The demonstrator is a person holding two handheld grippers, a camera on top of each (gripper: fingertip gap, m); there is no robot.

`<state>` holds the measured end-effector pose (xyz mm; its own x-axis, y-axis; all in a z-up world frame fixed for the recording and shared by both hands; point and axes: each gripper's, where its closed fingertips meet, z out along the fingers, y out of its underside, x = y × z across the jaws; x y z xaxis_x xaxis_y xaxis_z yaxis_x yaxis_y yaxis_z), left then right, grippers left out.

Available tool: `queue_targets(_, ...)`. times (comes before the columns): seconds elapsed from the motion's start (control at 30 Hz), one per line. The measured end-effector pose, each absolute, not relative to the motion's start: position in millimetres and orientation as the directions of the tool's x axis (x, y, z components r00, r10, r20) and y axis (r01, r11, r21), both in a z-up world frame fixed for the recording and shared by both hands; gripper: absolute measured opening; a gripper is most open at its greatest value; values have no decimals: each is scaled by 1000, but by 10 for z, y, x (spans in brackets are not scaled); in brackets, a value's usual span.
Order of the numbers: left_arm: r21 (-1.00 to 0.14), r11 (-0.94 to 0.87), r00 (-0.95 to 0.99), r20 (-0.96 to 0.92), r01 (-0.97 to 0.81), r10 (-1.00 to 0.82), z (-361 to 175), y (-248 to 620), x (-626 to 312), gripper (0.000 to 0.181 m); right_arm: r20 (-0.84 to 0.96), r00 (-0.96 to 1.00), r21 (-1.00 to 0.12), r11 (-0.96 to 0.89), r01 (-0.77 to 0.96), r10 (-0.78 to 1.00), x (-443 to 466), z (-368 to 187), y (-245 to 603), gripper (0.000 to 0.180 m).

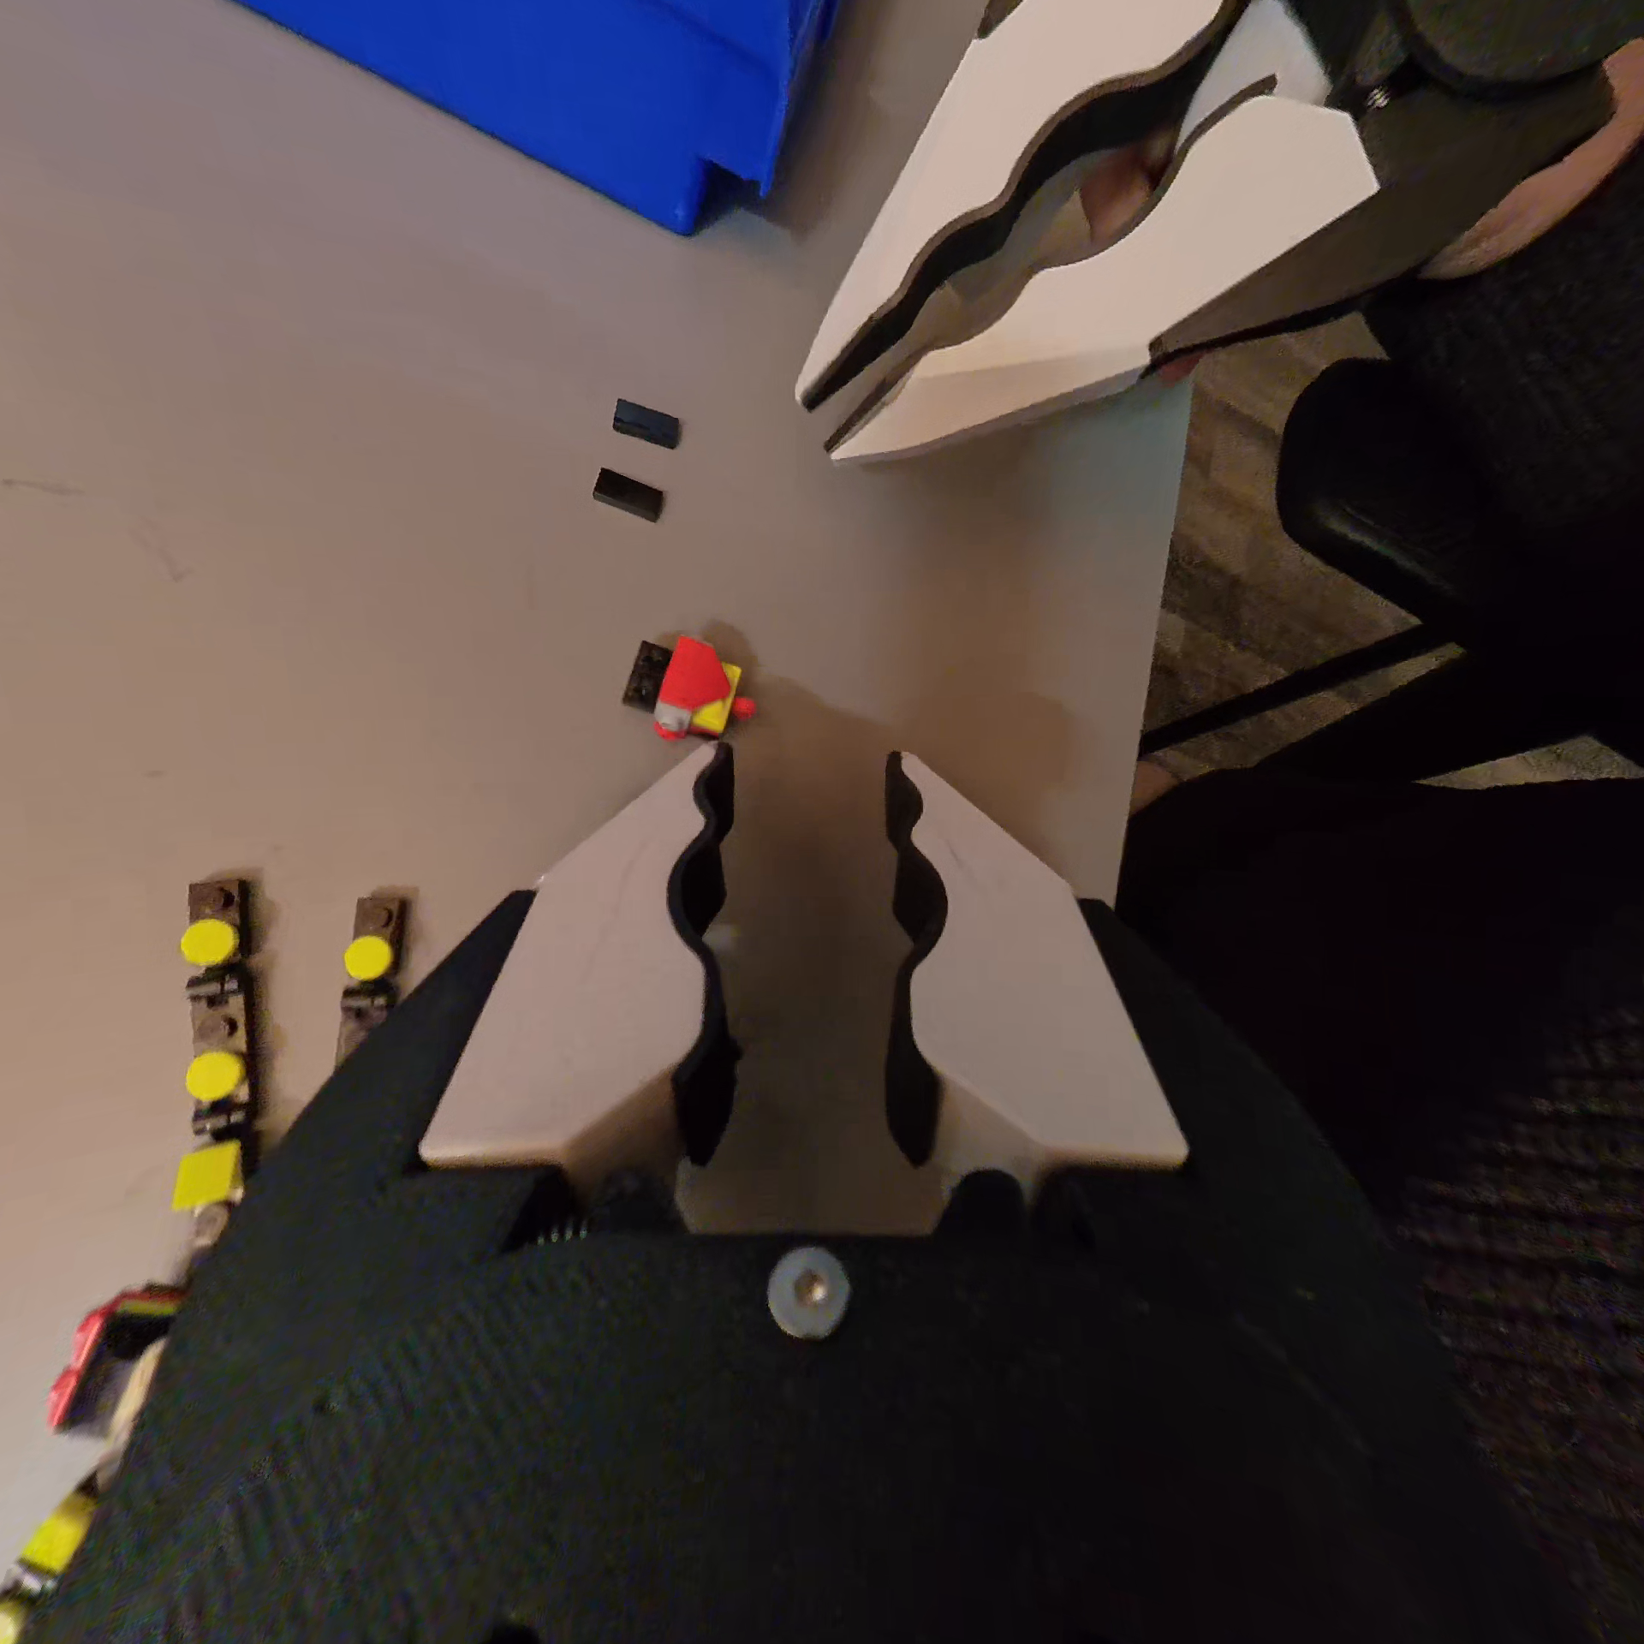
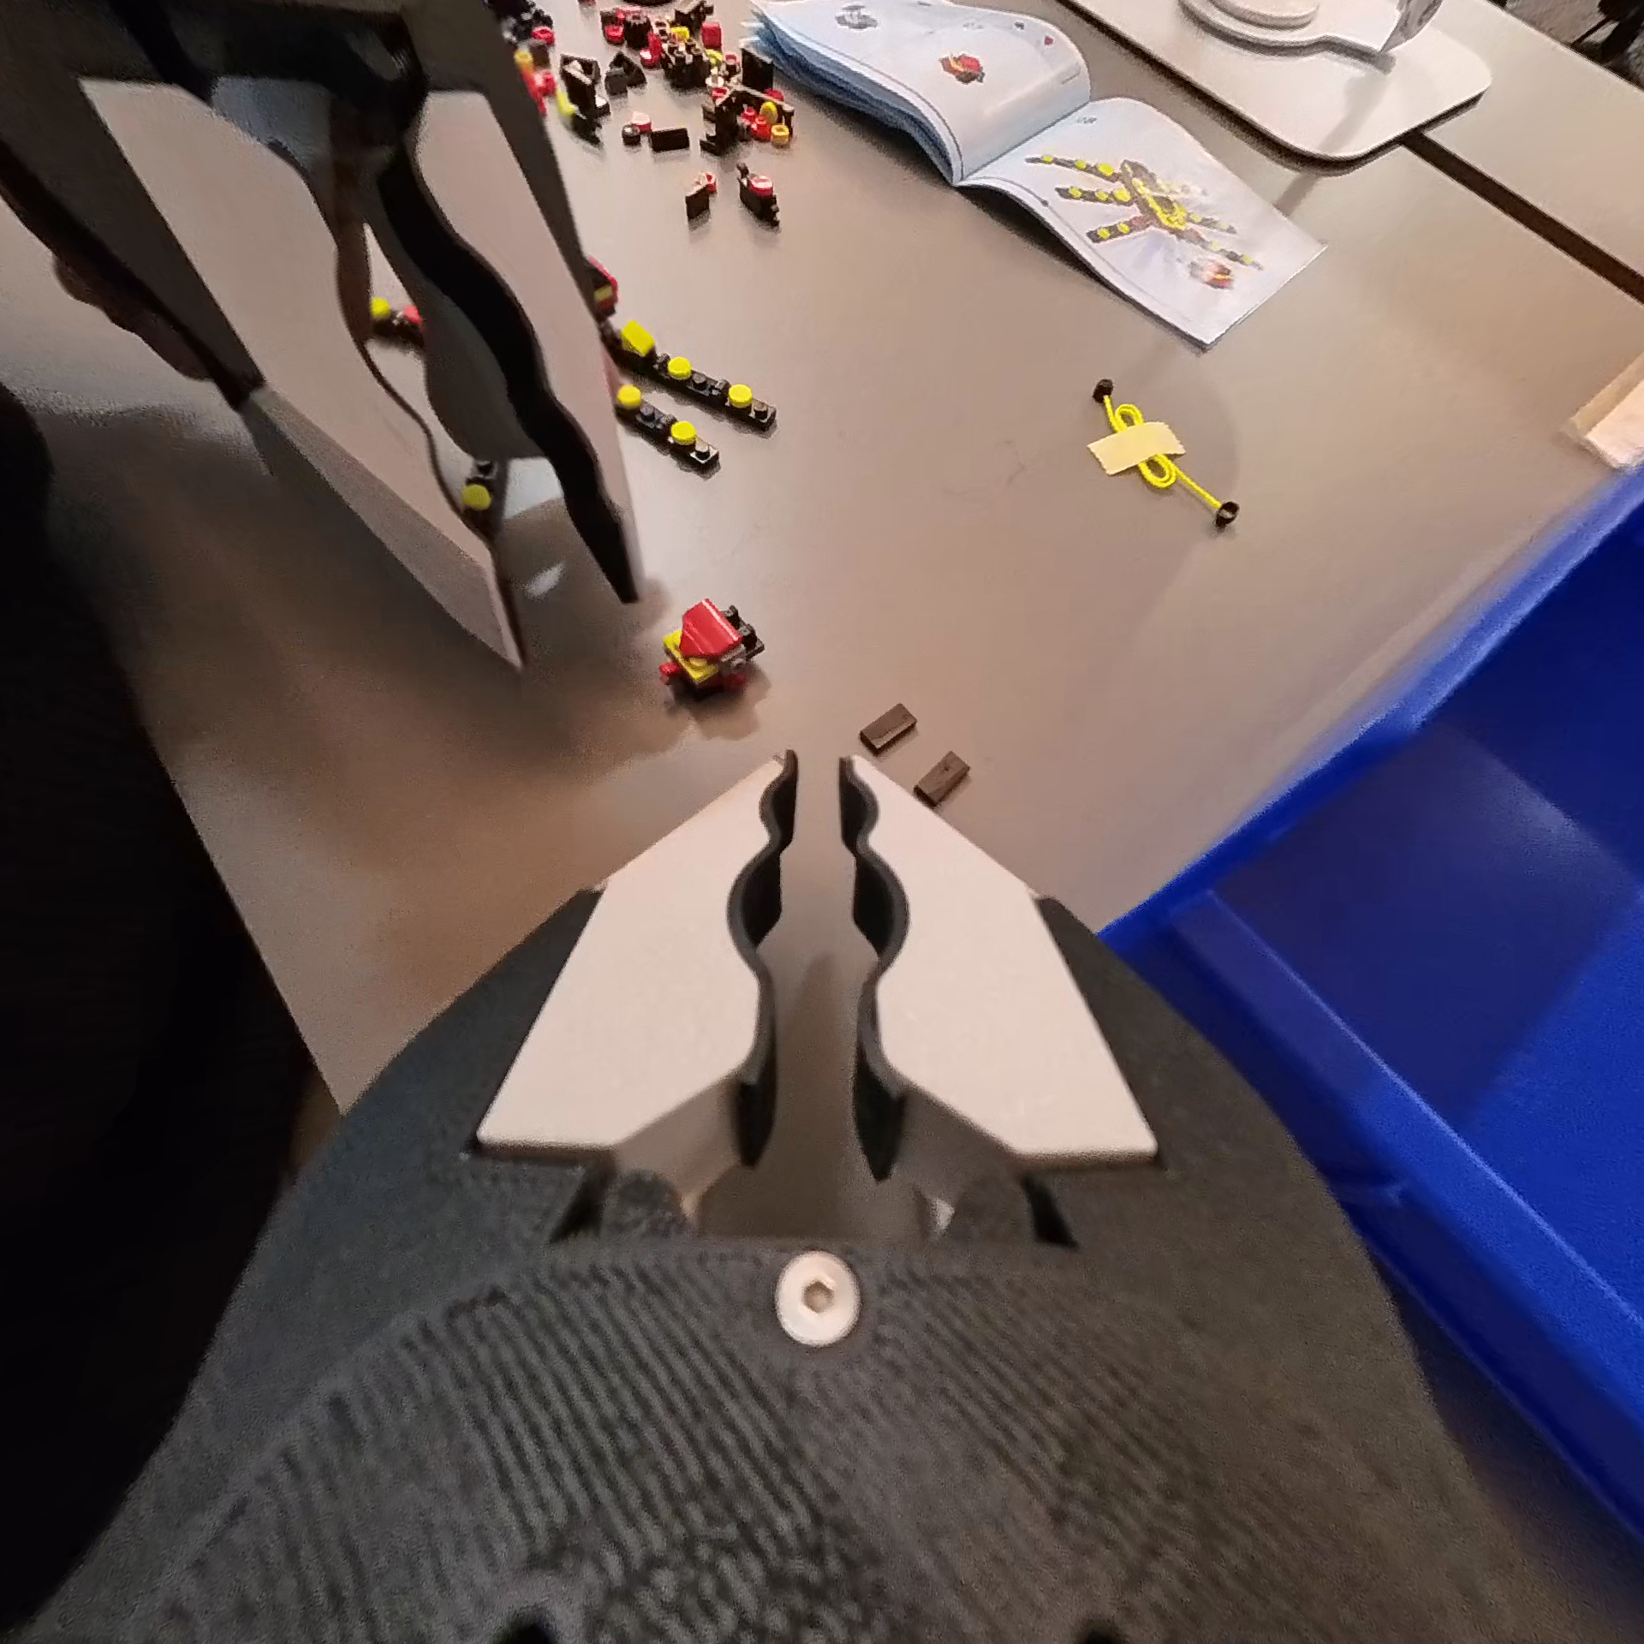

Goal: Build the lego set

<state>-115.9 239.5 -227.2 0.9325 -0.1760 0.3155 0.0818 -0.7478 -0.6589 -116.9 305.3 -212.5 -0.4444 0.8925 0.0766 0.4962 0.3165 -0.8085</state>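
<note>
Fingers (image 1: 712, 890) on our left gripper (image 1: 808, 756) are gaping wide, our right gripper (image 2: 818, 761) barely (both empty); bumping the small red model (image 1: 692, 687) could be knocking it apart.

Both tools share one build. The left gripper (image 1: 809, 756) has a black body with a ribbed, woven-looking printed texture, and a pale round washer with a hex-socket screw (image 1: 808, 1292) sits at its centre. A small coiled spring (image 1: 569, 1232) shows at the base of its left finger. Its fingers (image 1: 578, 1005) are pale grey wedges tapering to points, each lined on the inner face with a black wavy pad. The right gripper (image 2: 818, 761) matches: dark textured shell, white washer and screw (image 2: 817, 1297), grey wedge fingers (image 2: 987, 1005) with scalloped black liners. The person wears dark clothing
</note>
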Motion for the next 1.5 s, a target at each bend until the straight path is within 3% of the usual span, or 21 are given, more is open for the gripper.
queue_targets(0.23,-729,-656,945,319,196,-72,-2007,2029,-1613,34,4,-493,-872,244,424,870,-1219,-1955,2839,15)
queue_targets(0.63,-790,-486,920,380,374,89,-1942,1396,-2610,35,-26,-557,-816,304,491,830,-1484,-2251,2540,38)
queue_targets(0.8,-777,-457,888,454,433,69,-1950,1344,-2642,34,-22,-551,-792,322,518,834,-1526,-2352,2552,38)
queue_targets(1.07,-775,-466,890,450,428,69,-2002,1333,-2649,34,-35,-556,-780,325,534,831,-1527,-2411,2564,27)
queue_targets(1.5,-782,-434,885,456,447,91,-2009,1406,-2714,33,-38,-542,-783,312,538,839,-1515,-2403,2644,25)
